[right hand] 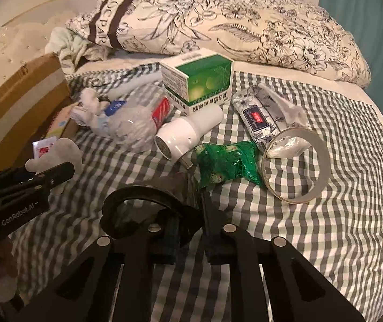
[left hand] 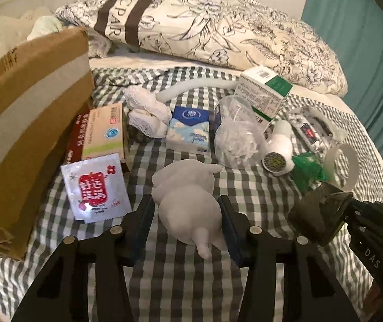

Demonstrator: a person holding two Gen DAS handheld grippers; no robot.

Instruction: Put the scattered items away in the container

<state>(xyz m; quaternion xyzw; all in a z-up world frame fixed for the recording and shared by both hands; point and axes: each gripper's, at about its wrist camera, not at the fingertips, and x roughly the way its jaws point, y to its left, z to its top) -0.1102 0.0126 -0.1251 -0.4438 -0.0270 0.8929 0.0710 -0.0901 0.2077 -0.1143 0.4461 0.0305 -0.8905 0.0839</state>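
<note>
Two grippers work over a gingham sheet [left hand: 180, 281] strewn with small items. The left gripper [left hand: 184, 212] is clenched on a grey plush toy [left hand: 186, 201], its pads pressed against the toy's flanks. The right gripper [right hand: 188, 214] is clenched on a dark, translucent item [right hand: 148, 209] with a curved black rim; what it is cannot be told.

From the left wrist view, a cardboard box [left hand: 30, 123] stands at the left edge of the bed, one flap raised. Just beside it lie two flat cartons [left hand: 103, 131] and a white sachet [left hand: 95, 187] with red print. Further back sit a bundle of lace [left hand: 148, 115], a blue tissue pack [left hand: 188, 128] and a clear bag [left hand: 234, 136] of white pieces.

From the right wrist view, a green-and-white carton [right hand: 199, 83] rests against a floral duvet [right hand: 245, 26]. A white plug-in device [right hand: 186, 131] lies in front of it, with a green wrapper [right hand: 226, 163] nearby. A tape roll [right hand: 296, 166] stands tilted beside a floral-print pack [right hand: 258, 115], touching it. A teal curtain [right hand: 365, 13] hangs at the right.
</note>
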